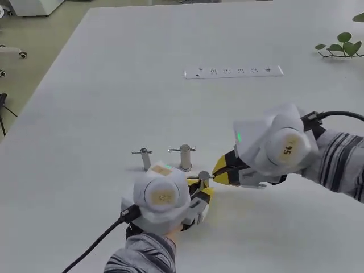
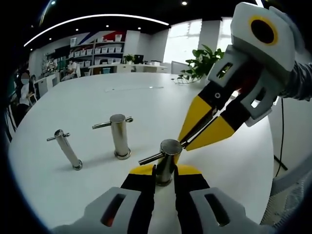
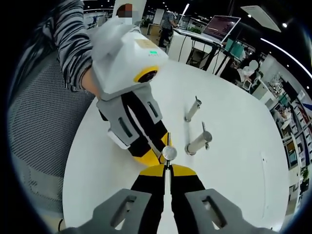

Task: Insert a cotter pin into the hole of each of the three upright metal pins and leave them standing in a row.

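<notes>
The left gripper (image 2: 165, 171) clamps the shaft of the nearest metal pin (image 2: 168, 152), steadying it upright on the table (image 2: 146, 97) against sideways thrust. The right gripper (image 2: 184, 143), jaws pinched on the cotter pin (image 2: 148, 158), appears to feed it through the hole. The middle pin (image 2: 119, 136) and the far pin (image 2: 66, 148), each already carrying a crosswise pin, stand alongside in the row.

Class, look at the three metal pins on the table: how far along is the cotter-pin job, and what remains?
Done: the far pin and the middle pin each stand with a cotter pin through the top. In hand: the left gripper clamps the near pin while the right gripper holds the last cotter pin partway through it. Left: seat it, let go, and leave all three standing in a row.
</notes>
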Demonstrator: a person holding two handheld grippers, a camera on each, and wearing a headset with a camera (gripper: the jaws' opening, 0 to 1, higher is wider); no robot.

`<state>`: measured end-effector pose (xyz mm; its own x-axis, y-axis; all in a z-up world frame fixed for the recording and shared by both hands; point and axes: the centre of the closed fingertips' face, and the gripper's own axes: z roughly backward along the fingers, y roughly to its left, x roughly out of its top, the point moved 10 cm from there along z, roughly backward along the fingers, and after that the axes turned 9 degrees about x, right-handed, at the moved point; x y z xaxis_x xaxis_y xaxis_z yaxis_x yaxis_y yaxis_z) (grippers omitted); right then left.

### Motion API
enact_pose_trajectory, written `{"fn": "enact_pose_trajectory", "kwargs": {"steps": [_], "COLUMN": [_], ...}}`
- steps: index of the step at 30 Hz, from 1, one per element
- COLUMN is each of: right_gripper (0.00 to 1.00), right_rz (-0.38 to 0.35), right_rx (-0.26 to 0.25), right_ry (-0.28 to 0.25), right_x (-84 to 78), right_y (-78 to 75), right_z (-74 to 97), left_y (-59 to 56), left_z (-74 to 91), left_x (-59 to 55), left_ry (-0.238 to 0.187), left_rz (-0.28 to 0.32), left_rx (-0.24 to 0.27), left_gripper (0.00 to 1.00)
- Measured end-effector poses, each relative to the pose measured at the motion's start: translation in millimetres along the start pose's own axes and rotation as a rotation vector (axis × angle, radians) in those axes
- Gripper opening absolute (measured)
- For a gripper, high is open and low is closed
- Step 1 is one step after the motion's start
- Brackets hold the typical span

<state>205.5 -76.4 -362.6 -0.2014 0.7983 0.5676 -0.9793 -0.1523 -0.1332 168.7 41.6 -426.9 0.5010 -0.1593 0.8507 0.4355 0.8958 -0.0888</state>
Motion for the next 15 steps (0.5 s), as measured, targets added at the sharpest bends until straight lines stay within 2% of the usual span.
{"fn": "enact_pose_trajectory", "kwargs": {"steps": [15], "right_gripper": [0.0], "right_rz": [-0.037], "right_rx": [-0.002], "right_ry": [0.002], "right_x": [1.1], "right_y": [-0.2], "right_z": [-0.5], "left_y": [-0.1], "left_z": [-0.3], "left_x": [0.5], "left_ry": [0.007], "left_rz": [-0.007], "left_rx": [-0.002], "left_gripper": [0.11]}}
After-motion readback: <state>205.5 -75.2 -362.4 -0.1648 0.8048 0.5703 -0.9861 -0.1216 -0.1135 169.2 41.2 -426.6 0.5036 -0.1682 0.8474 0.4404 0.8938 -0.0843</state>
